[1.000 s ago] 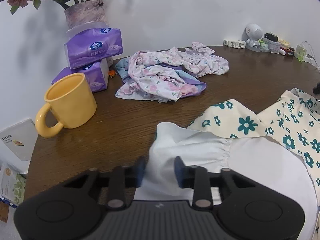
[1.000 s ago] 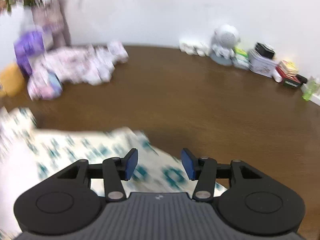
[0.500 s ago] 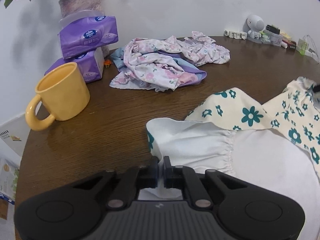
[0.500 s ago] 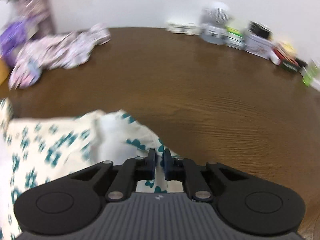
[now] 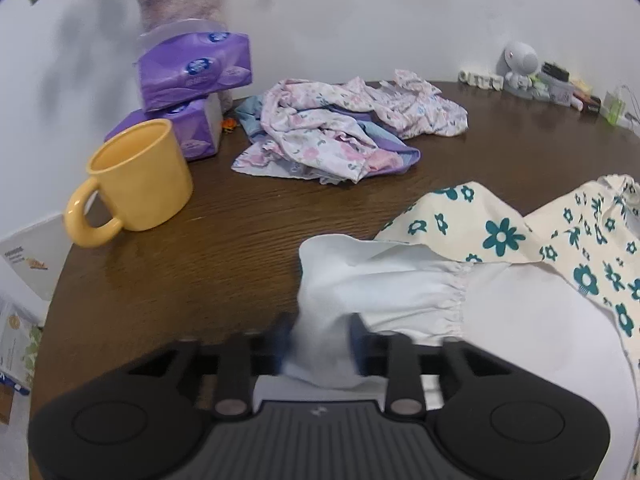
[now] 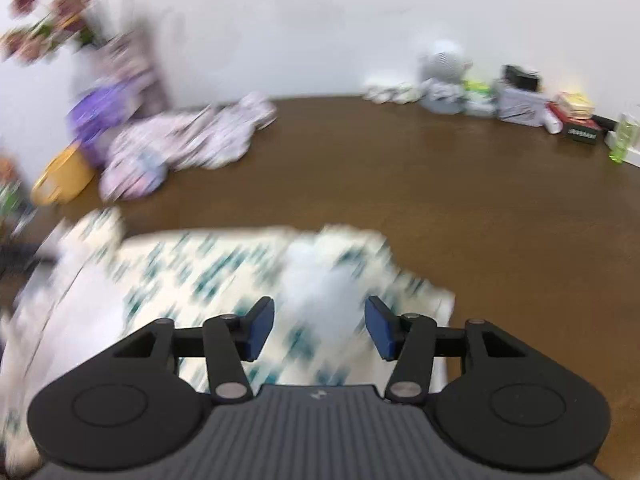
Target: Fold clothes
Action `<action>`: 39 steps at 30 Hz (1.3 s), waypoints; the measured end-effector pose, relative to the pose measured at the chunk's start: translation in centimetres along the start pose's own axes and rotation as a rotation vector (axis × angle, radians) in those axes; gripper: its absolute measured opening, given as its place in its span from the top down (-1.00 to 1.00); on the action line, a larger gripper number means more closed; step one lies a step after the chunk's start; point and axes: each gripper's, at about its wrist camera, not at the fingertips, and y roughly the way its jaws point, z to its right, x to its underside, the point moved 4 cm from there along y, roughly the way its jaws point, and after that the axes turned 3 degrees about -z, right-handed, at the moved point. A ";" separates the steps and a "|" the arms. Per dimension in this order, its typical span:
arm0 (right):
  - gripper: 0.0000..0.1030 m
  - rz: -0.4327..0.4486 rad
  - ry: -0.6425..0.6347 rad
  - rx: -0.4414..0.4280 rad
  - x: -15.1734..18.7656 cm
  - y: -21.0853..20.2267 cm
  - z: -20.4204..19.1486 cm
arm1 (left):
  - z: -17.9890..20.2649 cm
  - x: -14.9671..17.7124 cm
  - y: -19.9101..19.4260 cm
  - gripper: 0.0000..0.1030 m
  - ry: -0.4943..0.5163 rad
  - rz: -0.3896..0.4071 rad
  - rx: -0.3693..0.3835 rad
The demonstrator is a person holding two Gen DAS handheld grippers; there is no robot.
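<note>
Both my grippers are spread, gripping nothing: left gripper (image 5: 320, 344) straddles the floral garment's (image 5: 500, 236) white cuff at 6 o'clock; right gripper (image 6: 319, 330) brackets its blurred hem, apparently just laid flat on the table (image 6: 460, 184).

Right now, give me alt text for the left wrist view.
The left tool is open around a white fabric fold of the cream, teal-flowered garment on a brown wooden table; a yellow mug stands far left.
</note>
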 end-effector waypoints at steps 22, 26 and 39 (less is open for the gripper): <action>0.99 -0.184 -0.088 -0.008 9.6 -2.2 -5.6 | 9.1 11.8 -11.3 -0.37 0.268 0.069 0.218; 0.95 -0.240 -0.060 -0.011 10.4 -1.8 -5.5 | 9.2 12.3 -11.6 -0.37 0.279 0.068 0.245; 0.36 -0.200 -0.190 -0.007 13.8 -5.6 -8.5 | 14.8 14.9 -15.2 -0.37 0.461 0.091 0.449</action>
